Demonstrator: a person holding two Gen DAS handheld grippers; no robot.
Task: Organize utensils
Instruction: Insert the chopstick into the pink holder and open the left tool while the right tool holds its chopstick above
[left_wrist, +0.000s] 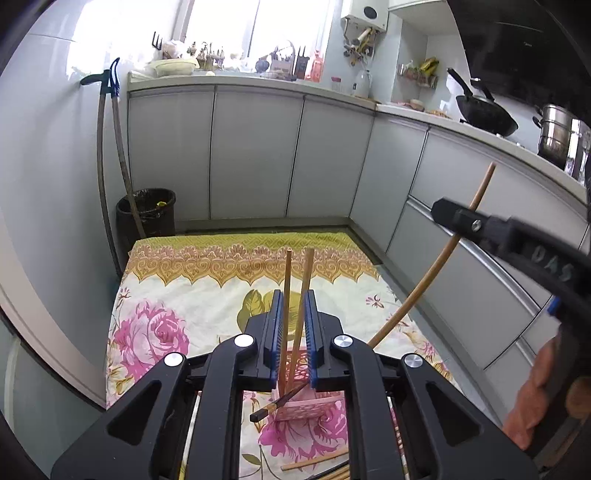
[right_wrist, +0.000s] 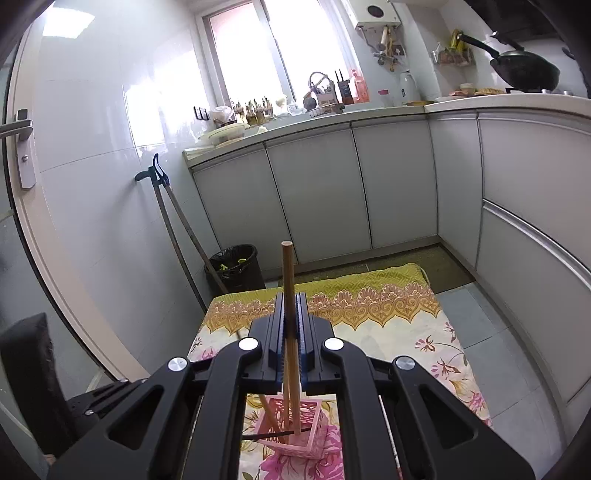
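In the left wrist view my left gripper (left_wrist: 293, 295) stands a little open around two pale wooden chopsticks (left_wrist: 288, 280) that rise splayed between its blue pads, their lower ends in the pink lattice holder (left_wrist: 306, 406). A dark chopstick (left_wrist: 273, 406) lies slanted across the holder's rim. My right gripper (left_wrist: 445, 213) comes in from the right, shut on a long wooden chopstick (left_wrist: 413, 295) that slopes down toward the holder. In the right wrist view that gripper (right_wrist: 291, 295) clamps the chopstick (right_wrist: 287, 266) upright, its foot inside the holder (right_wrist: 312, 439).
The holder stands on a floral cloth (left_wrist: 166, 295) spread on the kitchen floor, with loose chopsticks (left_wrist: 314, 459) lying near its front. A black bin (left_wrist: 146, 214) and two leaning poles stand at the far left. Grey cabinets (right_wrist: 399, 177) run behind and right. A person's hand (left_wrist: 532, 398) grips the right tool.
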